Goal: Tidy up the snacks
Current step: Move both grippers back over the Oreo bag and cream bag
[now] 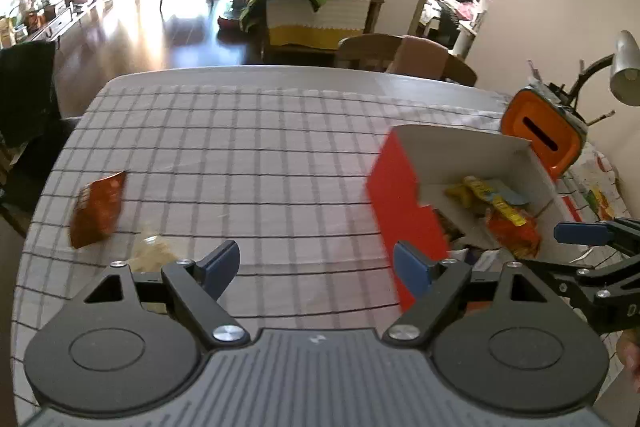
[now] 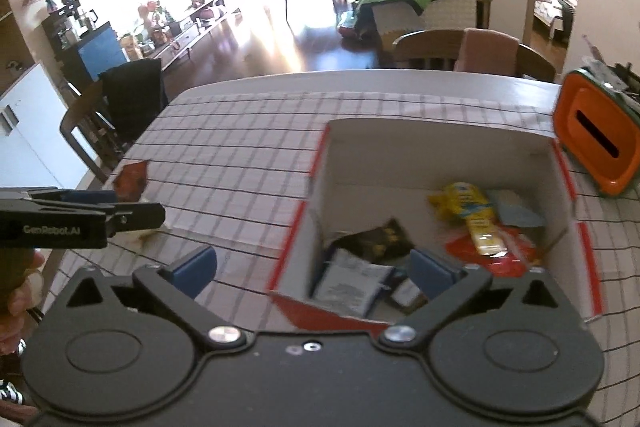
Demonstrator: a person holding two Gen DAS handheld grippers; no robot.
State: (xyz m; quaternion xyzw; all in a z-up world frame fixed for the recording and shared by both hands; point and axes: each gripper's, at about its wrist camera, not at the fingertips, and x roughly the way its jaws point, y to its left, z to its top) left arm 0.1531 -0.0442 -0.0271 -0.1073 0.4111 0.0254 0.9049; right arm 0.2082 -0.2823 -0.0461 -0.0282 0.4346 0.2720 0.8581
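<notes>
A red-and-white cardboard box [image 1: 394, 183] [image 2: 320, 163] stands open on the checked tablecloth, holding a yellow packet [image 2: 474, 217] [image 1: 490, 197], a red-orange packet [image 2: 486, 255] [image 1: 514, 231], a dark packet [image 2: 380, 241] and a white packet [image 2: 352, 285]. An orange snack bag [image 1: 98, 211] [image 2: 131, 179] lies on the cloth at the left, and a pale clear packet [image 1: 154, 253] sits near it. My left gripper [image 1: 316, 267] is open over bare cloth between the bag and the box, nothing between its fingers. My right gripper [image 2: 314, 273] stands wide open over the box's near left corner, empty.
An orange container with a slot [image 1: 542, 135] [image 2: 598, 137] stands right of the box beside a grey desk lamp [image 1: 624, 67]. Printed paper [image 1: 596, 183] lies at the right edge. Wooden chairs [image 2: 460, 53] line the far side, another chair [image 2: 108, 107] the left. The table's rim [image 1: 248, 71] curves across.
</notes>
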